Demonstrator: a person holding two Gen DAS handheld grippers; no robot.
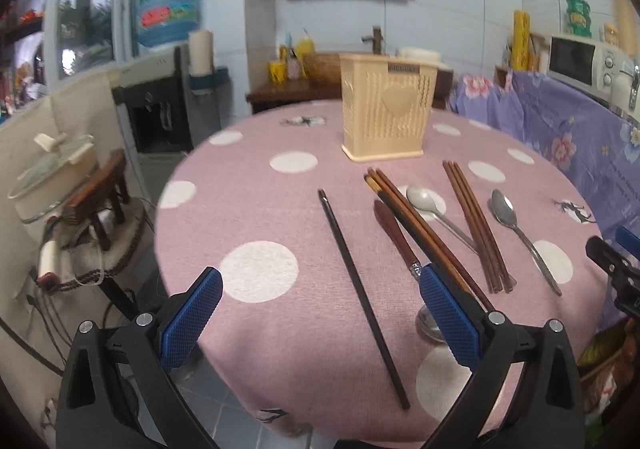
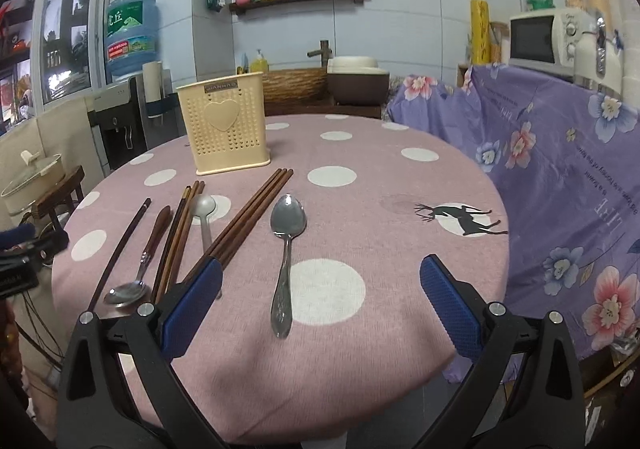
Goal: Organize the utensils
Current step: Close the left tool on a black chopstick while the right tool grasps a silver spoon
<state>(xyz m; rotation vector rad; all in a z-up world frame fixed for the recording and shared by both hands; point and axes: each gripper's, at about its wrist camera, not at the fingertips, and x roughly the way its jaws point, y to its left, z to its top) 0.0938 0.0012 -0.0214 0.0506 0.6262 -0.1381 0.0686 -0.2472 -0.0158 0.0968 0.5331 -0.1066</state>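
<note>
Your left gripper (image 1: 320, 319) wide, empty, above table's near edge, single dark chopstick (image 1: 362, 295) between its fingers. Your right gripper (image 2: 320, 303) wide, empty, steel spoon (image 2: 285, 257) between its fingers. On table (image 2: 400, 185): three spoons, one single chopstick, two chopstick bundles (image 2: 244, 221) (count per bundle unclear), all lying flat. One holder (image 2: 226, 125) upright beyond them.

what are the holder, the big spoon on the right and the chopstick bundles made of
Holder: looks like cream moulded plastic, matte, with perforated walls and a raised heart. Spoon: likely stainless steel, shiny grey with reflections. Chopsticks: apparently brown wood, though lacquered bamboo can't be excluded.
</note>
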